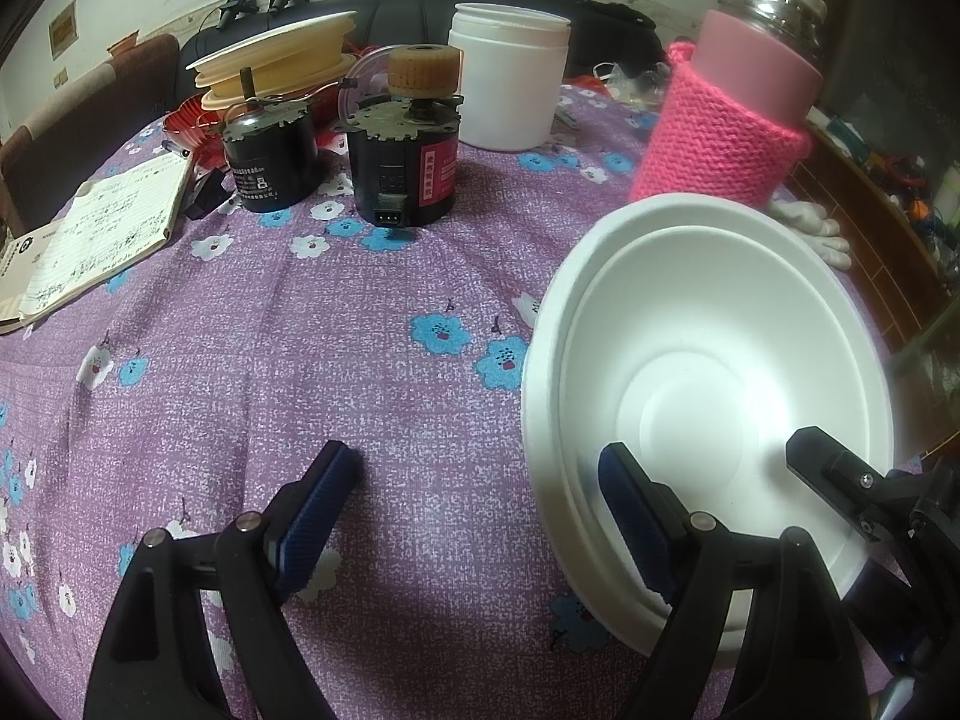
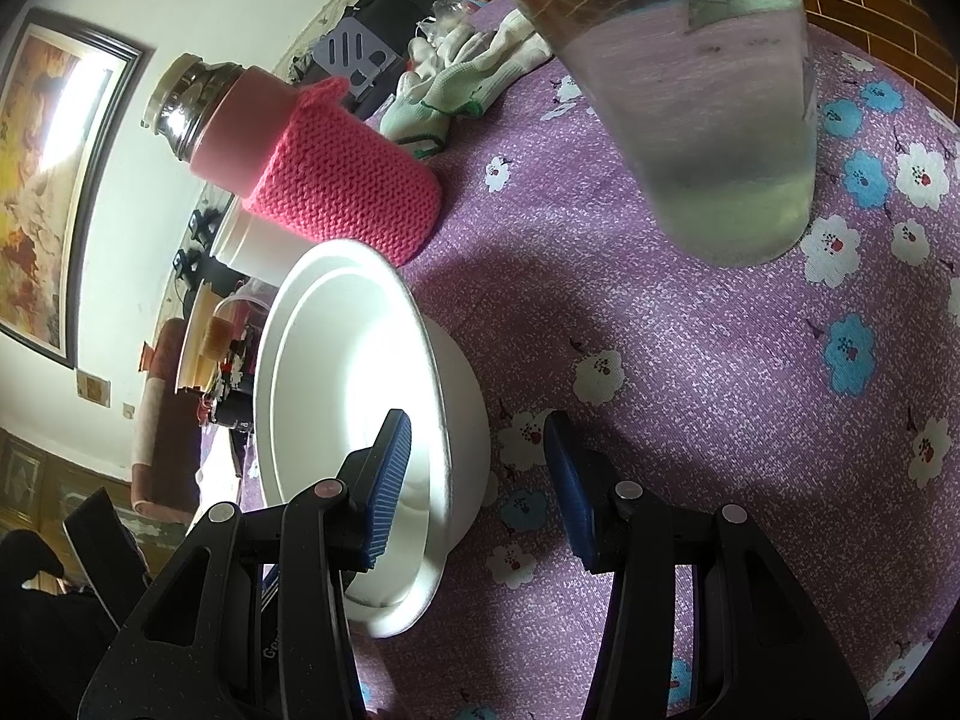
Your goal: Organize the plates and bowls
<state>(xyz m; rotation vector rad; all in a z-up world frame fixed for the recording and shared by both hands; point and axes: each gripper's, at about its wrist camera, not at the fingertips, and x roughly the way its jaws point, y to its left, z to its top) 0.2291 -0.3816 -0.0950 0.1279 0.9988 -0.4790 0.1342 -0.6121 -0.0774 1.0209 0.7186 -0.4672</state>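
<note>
Bare cloth left; flask crowds bowls.

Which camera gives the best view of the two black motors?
The left wrist view: both black motors stand clear and upright on the purple tablecloth. In the right wrist view the white bowls hide them almost entirely.

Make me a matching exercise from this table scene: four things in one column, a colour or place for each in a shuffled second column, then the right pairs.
Things:
1. stacked bowls
2. flask sleeve
3. notebook
4. plastic jar

Descriptions:
A. pink knitted
B. lying open at the table's left edge
C. white, straddled at the rim by the right gripper
D. white, behind the two black motors

Pairs: 1-C, 2-A, 3-B, 4-D
</note>
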